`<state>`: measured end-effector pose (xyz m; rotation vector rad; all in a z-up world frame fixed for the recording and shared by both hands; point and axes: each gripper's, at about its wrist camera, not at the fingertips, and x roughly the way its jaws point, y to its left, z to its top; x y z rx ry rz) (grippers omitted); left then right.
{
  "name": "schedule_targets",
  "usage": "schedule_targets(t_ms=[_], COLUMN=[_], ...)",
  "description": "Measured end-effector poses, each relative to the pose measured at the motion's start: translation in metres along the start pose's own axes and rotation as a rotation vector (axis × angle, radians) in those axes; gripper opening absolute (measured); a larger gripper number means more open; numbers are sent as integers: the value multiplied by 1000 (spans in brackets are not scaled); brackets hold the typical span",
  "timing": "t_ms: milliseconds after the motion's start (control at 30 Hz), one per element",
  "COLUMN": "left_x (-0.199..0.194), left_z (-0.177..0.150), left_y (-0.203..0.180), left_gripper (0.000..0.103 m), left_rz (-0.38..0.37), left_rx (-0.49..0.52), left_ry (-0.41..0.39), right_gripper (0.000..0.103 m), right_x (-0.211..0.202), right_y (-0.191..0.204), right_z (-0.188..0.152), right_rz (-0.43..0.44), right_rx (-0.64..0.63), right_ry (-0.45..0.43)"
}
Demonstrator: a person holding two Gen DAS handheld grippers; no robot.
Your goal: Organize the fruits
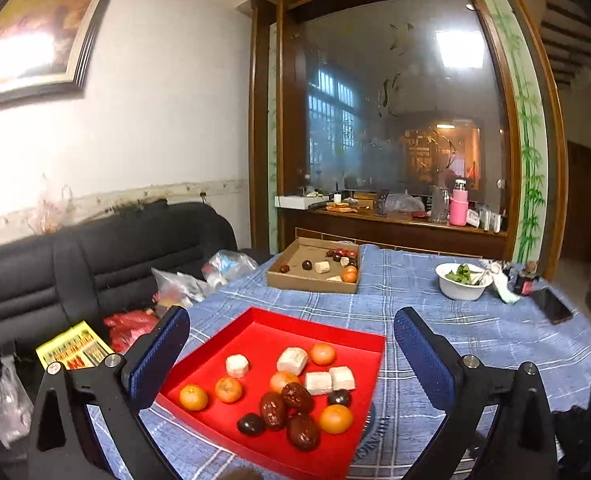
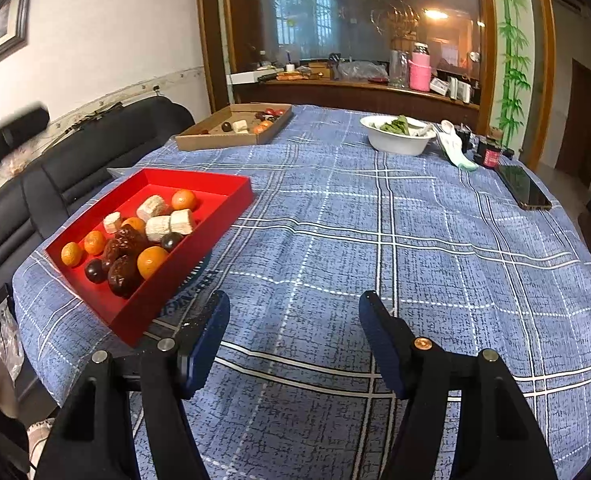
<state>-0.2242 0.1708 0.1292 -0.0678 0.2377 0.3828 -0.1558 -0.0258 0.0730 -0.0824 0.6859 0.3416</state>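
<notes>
Hovering above the red tray, the left gripper gapes wide and empty; the right gripper beside the tray is half-spread, empty. Crowded fruits inside could get nudged, rolling away.

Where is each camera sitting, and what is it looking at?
Left wrist: sits on the left tool, looks across the red tray toward the cardboard box; its two open blue-padded fingers show.
Right wrist: sits on the right tool, looks over bare blue tablecloth, the tray at its left; its open fingers show, nothing between them.
Shared: tray, box, white bowl, phone.
</notes>
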Motion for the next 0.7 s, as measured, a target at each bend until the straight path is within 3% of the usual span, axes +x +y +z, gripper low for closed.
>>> schedule_targets(t_ms=[267, 400, 700], left_x=[21, 23, 30], left_z=[-7, -11, -16], left_y=[10, 13, 6], left_gripper=[103, 103, 103], left_rz=[-63, -82, -38], left_rx=[-51, -53, 22], left_ry=[148, 162, 188], right_gripper=[72, 72, 73], right_x=[-9, -10, 2], right_y=[15, 23, 32], right_z=[-1, 3, 13], right_rz=[3, 11, 34], right_rx=[-68, -96, -120], right_ry=[-31, -33, 0])
